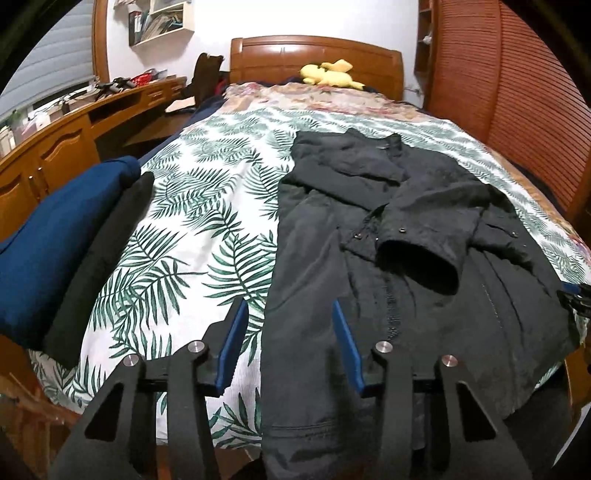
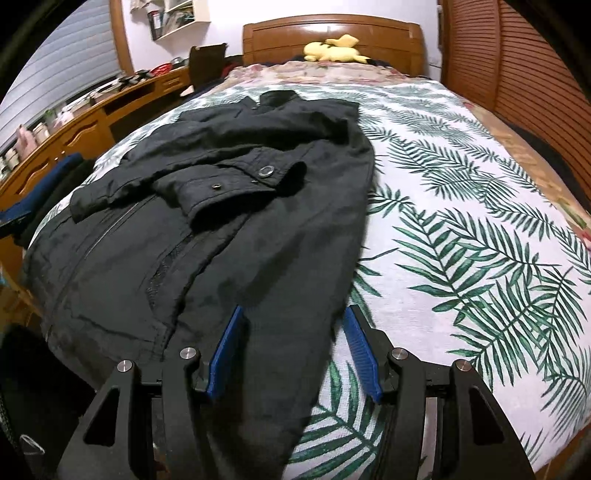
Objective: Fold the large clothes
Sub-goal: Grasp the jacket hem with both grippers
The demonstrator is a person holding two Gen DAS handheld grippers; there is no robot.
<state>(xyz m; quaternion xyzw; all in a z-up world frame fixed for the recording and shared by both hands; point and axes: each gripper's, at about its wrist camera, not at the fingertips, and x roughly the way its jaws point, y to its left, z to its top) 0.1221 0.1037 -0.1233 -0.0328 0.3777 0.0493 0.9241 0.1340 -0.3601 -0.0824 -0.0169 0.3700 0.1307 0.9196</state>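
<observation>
Both your jaws stand part open, gripping nothing: left gripper (image 1: 290, 314) and right gripper (image 2: 293, 314) straddle opposite hem edges of the black jacket (image 1: 406, 236) lying flat on the leaf-print bedspread (image 1: 192, 221).

A bed with a leaf-print cover (image 1: 207, 206) and a wooden headboard (image 1: 314, 59) fills both views, a yellow plush toy (image 1: 330, 75) lying at its head on a floral blanket (image 1: 332, 98). Along one side runs a wooden desk (image 1: 74, 136) beneath a cluttered wall shelf (image 1: 162, 22); a louvred wooden wardrobe (image 1: 517, 92) stands on the other. Folded blue cloth (image 1: 55, 240) and folded dark cloth (image 1: 99, 266) rest at the cover's edge.
</observation>
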